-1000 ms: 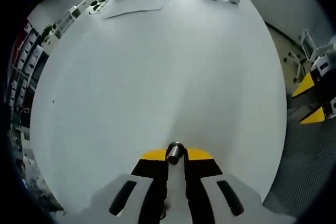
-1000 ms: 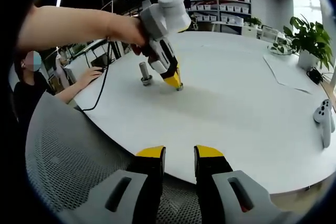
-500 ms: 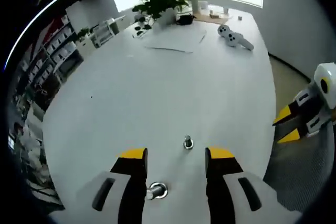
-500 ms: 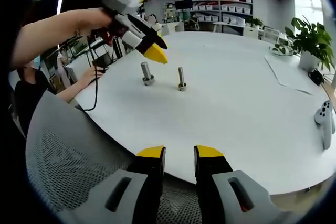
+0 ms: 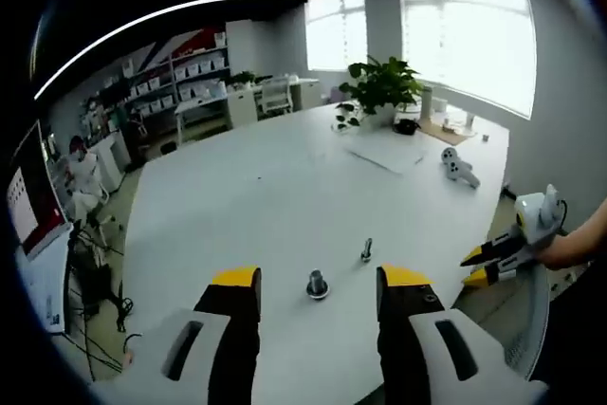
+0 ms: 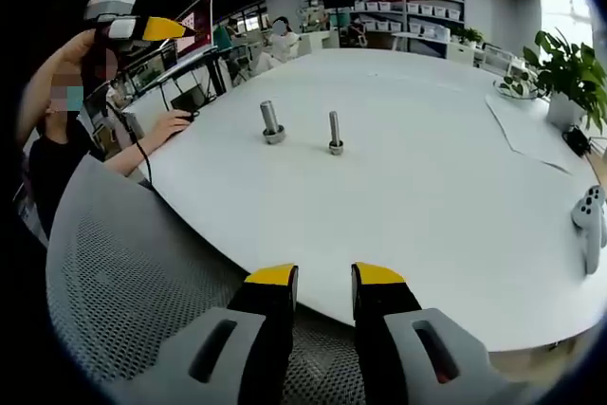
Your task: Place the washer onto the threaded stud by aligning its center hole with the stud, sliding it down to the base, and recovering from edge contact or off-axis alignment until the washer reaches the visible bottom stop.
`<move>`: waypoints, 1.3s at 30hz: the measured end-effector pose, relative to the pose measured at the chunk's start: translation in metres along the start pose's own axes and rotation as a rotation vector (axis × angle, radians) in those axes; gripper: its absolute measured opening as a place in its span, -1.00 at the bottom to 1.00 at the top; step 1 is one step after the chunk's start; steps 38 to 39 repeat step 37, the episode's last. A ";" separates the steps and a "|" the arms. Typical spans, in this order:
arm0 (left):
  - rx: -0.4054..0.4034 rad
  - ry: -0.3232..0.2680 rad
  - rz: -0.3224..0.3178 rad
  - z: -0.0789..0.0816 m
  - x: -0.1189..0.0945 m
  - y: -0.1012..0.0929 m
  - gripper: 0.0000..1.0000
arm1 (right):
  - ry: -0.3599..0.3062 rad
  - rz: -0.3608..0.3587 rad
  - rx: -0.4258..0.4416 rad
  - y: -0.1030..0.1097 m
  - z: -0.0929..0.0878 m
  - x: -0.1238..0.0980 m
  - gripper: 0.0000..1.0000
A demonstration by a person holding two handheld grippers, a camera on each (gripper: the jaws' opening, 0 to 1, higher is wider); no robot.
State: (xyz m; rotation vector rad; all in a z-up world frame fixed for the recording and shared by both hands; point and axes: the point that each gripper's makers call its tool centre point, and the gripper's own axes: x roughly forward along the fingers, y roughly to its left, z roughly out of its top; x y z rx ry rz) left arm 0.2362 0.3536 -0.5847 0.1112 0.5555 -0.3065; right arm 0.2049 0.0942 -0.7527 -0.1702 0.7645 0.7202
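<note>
Ahead of both our grippers spreads the white table [image 5: 285,187], with a mesh chair back [image 6: 123,272] just under the right gripper [image 6: 324,277]. We hold the left gripper [image 5: 318,280] raised, jaws released and wide apart with nothing between them; the right gripper's jaws stand slightly parted, also bare. Beyond the left jaws stands the thicker threaded stud [image 5: 317,284], the thinner stud [image 5: 366,250] just beside it. We cannot make out the washer.

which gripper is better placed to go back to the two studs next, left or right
Left, probably. The left gripper is open and looks straight at the thick stud and thin stud between its jaws. The right gripper hangs off the table edge over a mesh chair.
</note>
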 end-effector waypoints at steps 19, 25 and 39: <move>-0.257 -0.018 0.197 -0.100 -0.056 0.023 -0.10 | 0.029 0.036 -0.012 0.005 -0.006 0.001 -0.49; -0.310 -0.019 0.221 -0.118 -0.065 0.021 -0.13 | 0.037 0.036 -0.021 0.005 -0.007 0.001 -0.50; -0.338 -0.003 0.219 -0.130 -0.057 0.017 -0.12 | 0.036 0.035 -0.020 0.006 -0.007 0.001 -0.50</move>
